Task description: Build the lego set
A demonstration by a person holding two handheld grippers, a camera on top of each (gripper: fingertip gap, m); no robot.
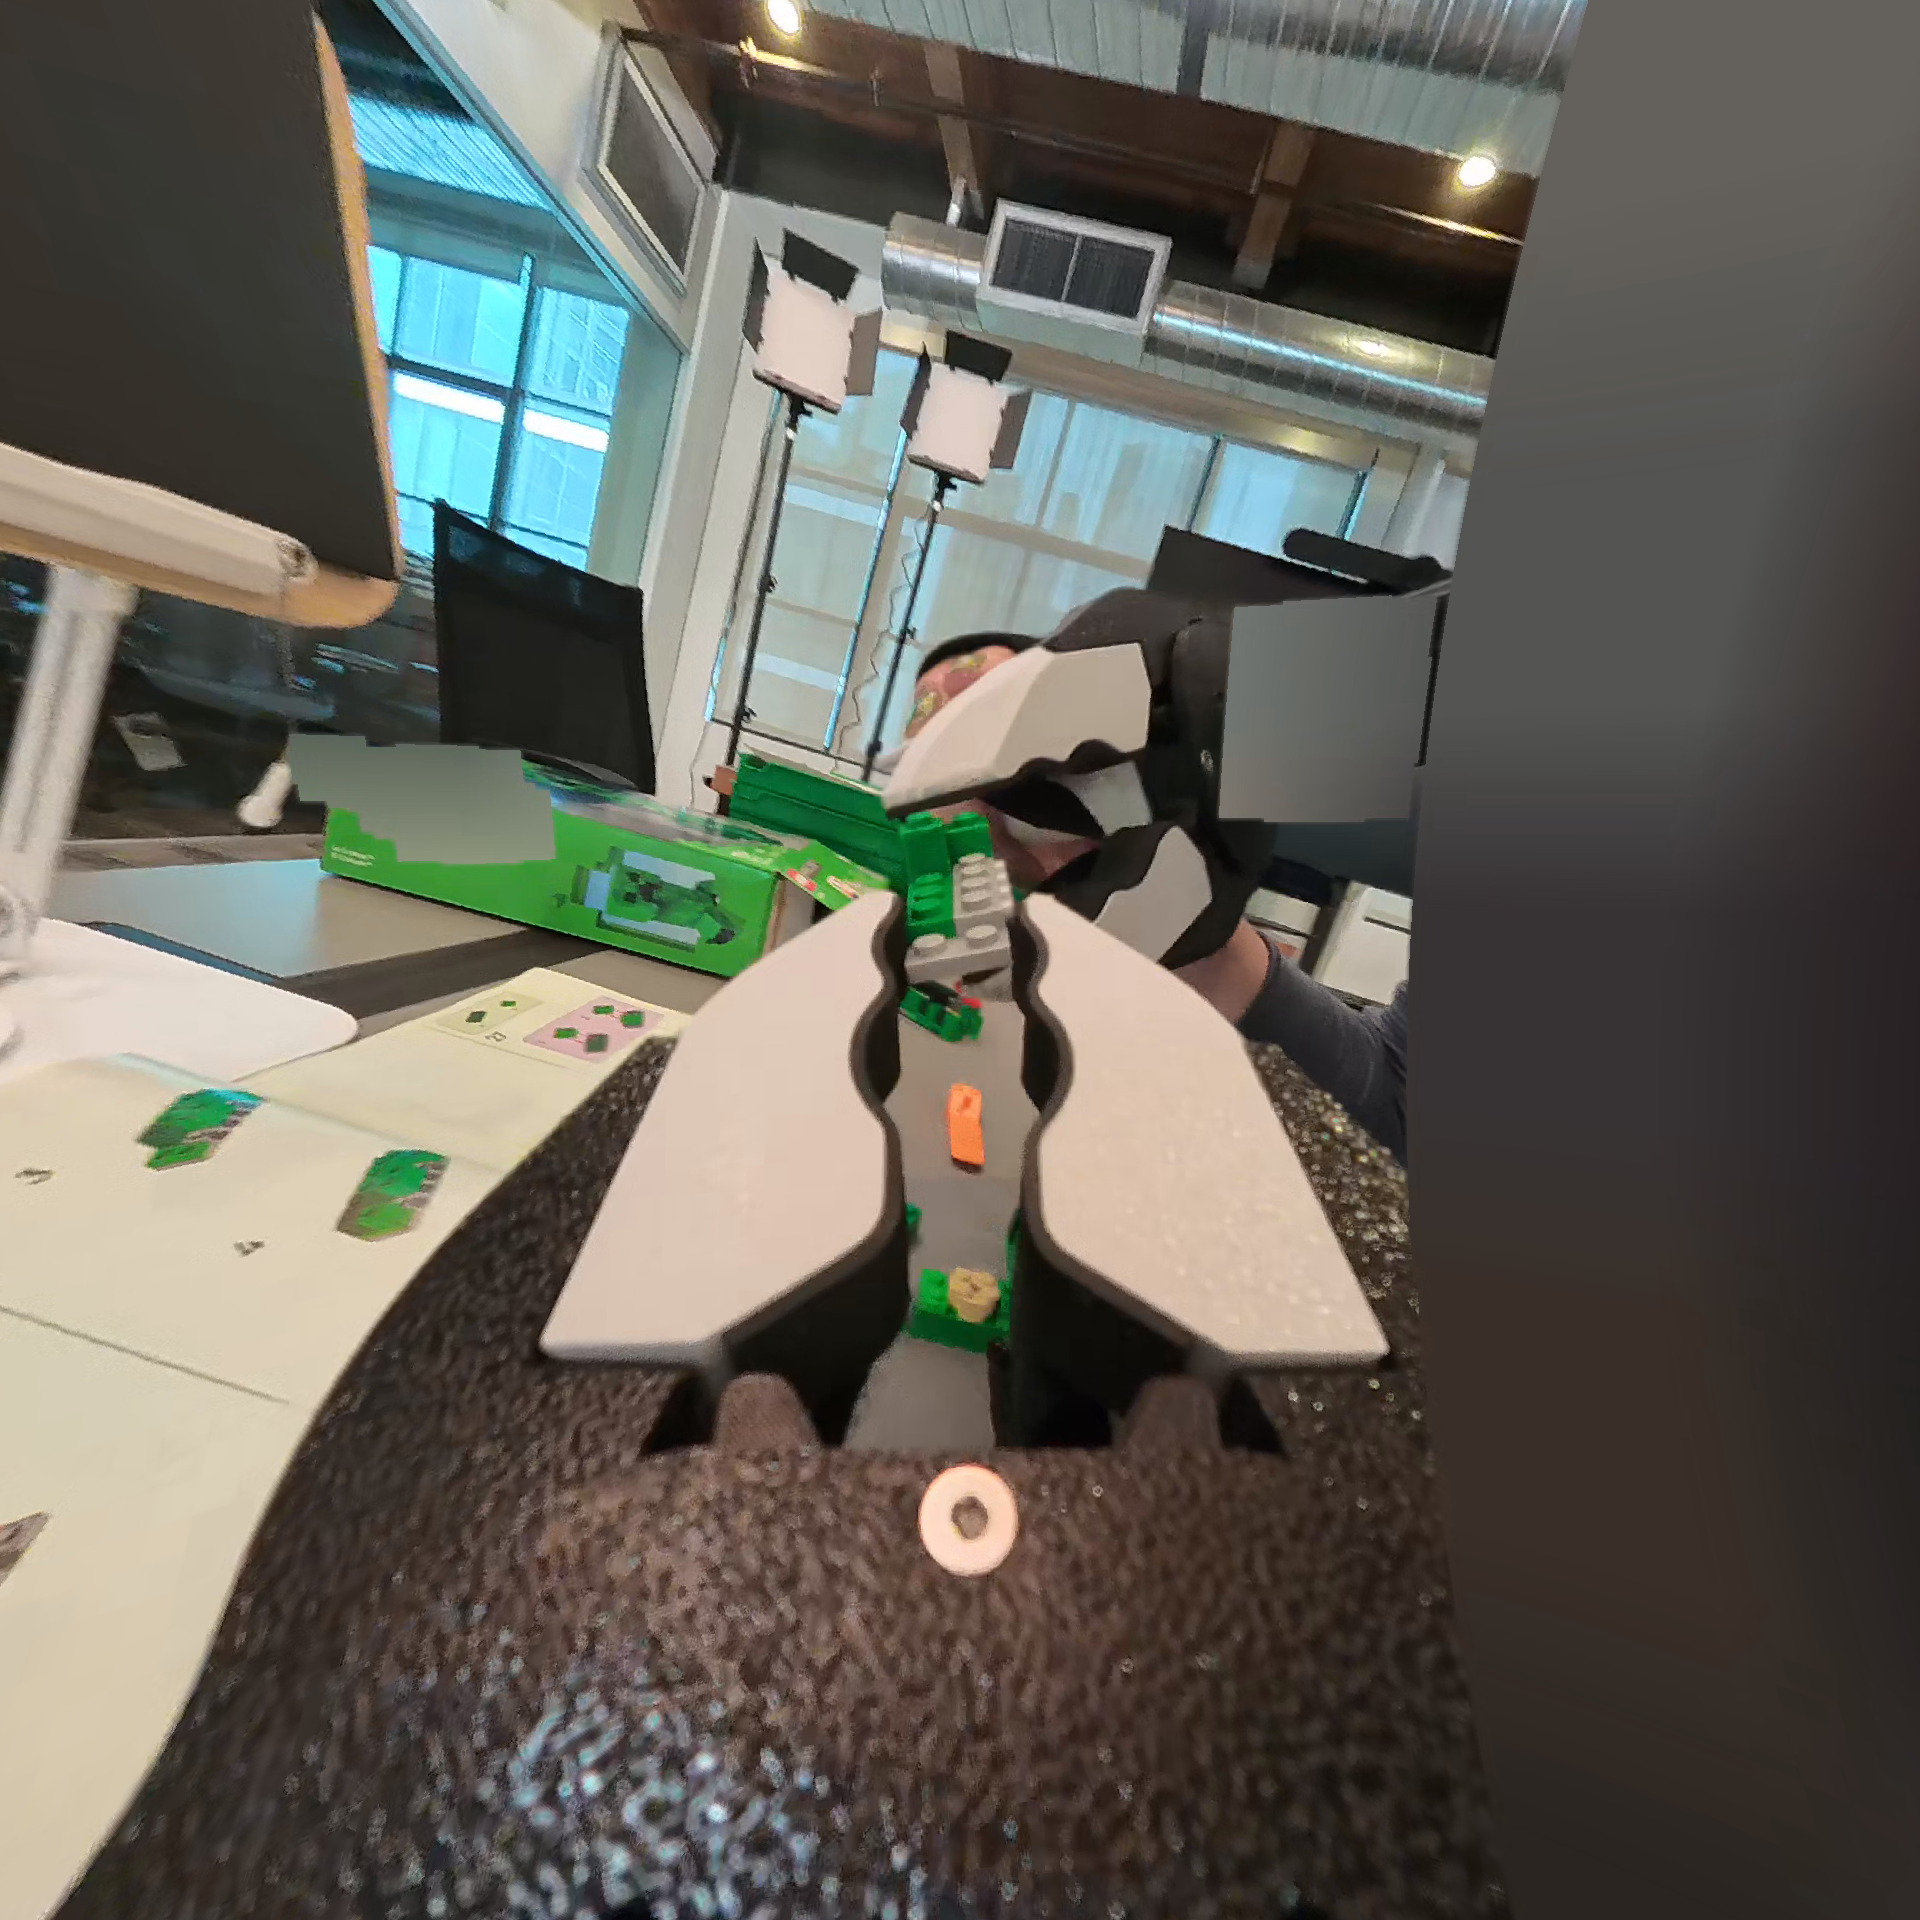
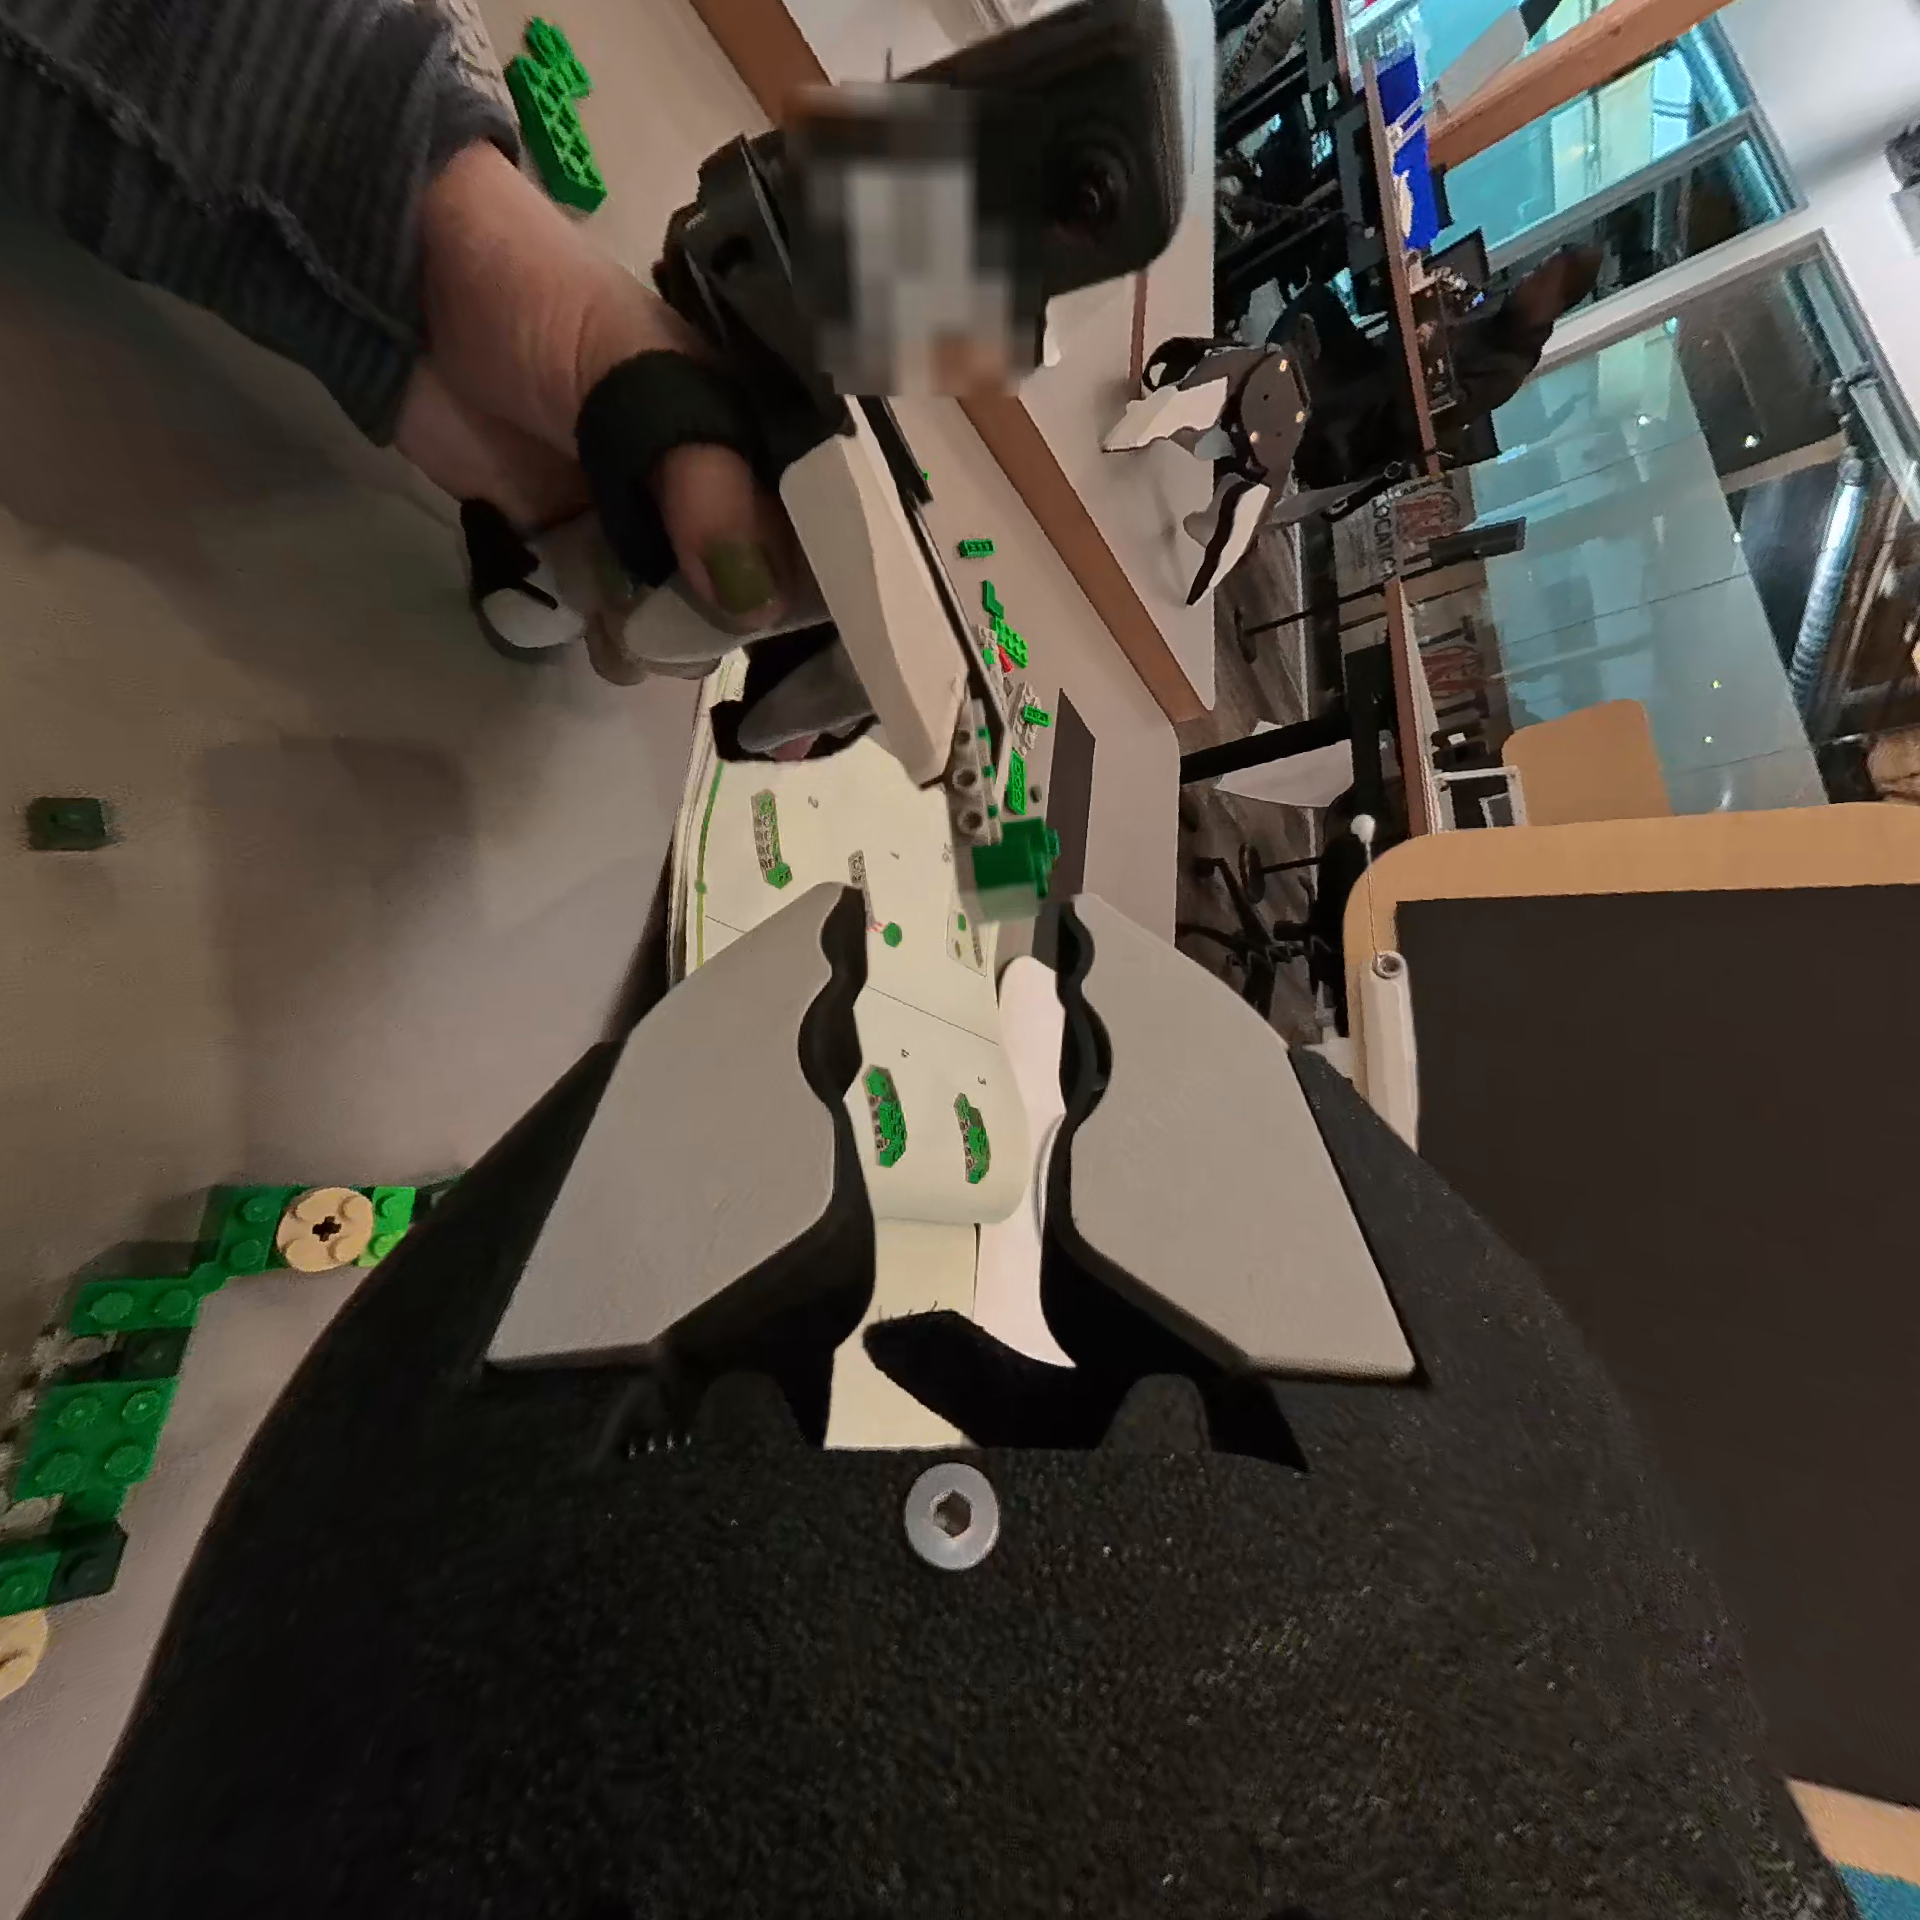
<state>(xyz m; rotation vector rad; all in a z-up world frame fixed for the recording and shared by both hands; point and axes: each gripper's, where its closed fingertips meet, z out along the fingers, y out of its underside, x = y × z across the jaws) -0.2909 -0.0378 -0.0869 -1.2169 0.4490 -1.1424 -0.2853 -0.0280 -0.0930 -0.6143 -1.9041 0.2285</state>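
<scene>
Left gripper (image 1: 958,940) lifted off the desk (image 1: 416,935), its pale, grainy, wavy-edged fingers (image 1: 769,1122) pinching a small brick piece (image 1: 961,925) at the tips — grey studded plate, with glossy green bricks joined at its far end. Right gripper (image 1: 992,800) just beyond it in the left wrist view, fingers spread, one above and one below the green end; cannot tell whether touching. Rough, speckled black body behind both pairs of fingers, a round washer and screw in the middle.

Seen only from the left wrist: a green cardboard box (image 1: 623,873) lying flat on the desk, an orange strip (image 1: 968,1124) on the grey surface between the fingers, two flat square lamps (image 1: 816,322) on thin stands, windows behind.

Seen only from the right wrist: a hand (image 2: 582,416) in a ribbed grey sleeve around the left gripper's handle, a black strap over one finger; the brick piece (image 2: 987,821) from the side, round holes along the grey part, green block just ahead of the right gripper's (image 2: 961,925) spread tips. Open instruction booklet (image 2: 914,1091) under the gap, white glossy pages with small green pictures. At lower left, a flat green stepped build (image 2: 114,1382) with a tan round stud piece, lying on the desk. Loose green bricks (image 2: 556,114) at top.
</scene>
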